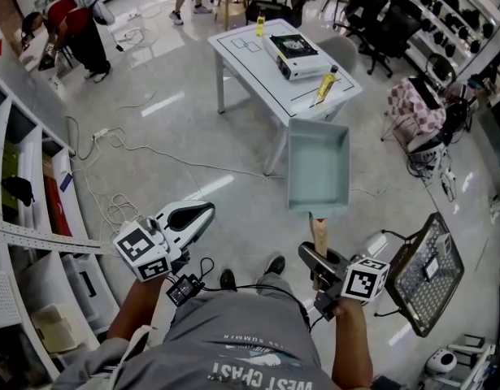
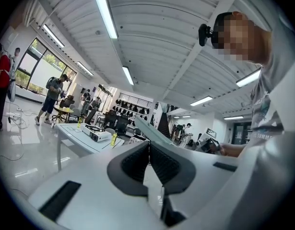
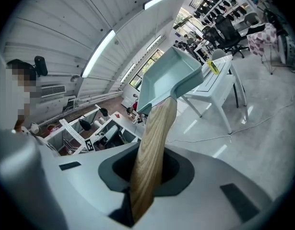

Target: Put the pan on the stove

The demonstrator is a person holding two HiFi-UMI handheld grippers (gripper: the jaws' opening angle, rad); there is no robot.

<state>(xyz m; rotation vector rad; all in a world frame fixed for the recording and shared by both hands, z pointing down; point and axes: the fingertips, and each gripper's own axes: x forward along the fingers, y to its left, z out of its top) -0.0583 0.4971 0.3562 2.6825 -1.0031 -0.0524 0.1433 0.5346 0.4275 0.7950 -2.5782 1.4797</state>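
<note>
So the pan (image 1: 319, 169) is not on the stove (image 1: 294, 54) at this point. It's up in the air over the floor, out in front of the person, and the stove sits well apart from it on the white tabletop (image 1: 250, 71).

The right hand-held gripper (image 1: 316, 257) is clamped on the pan's wooden handle (image 1: 319, 232). In the right gripper view the handle (image 3: 152, 157) runs straight up between the jaws, with the pads pressed on it near its lower end. The teal square body of the pan (image 3: 169, 78) sticks out beyond the jaw tips, tilted with its open side facing the camera.

The left hand-held gripper (image 1: 202, 212) is off to the person's left, well apart from the pan. Its own view shows the left hand-held gripper (image 2: 148, 164) with both pads squeezed together and nothing between them.

There's also a yellow bottle (image 1: 325, 84) on the tabletop, near the stove.
</note>
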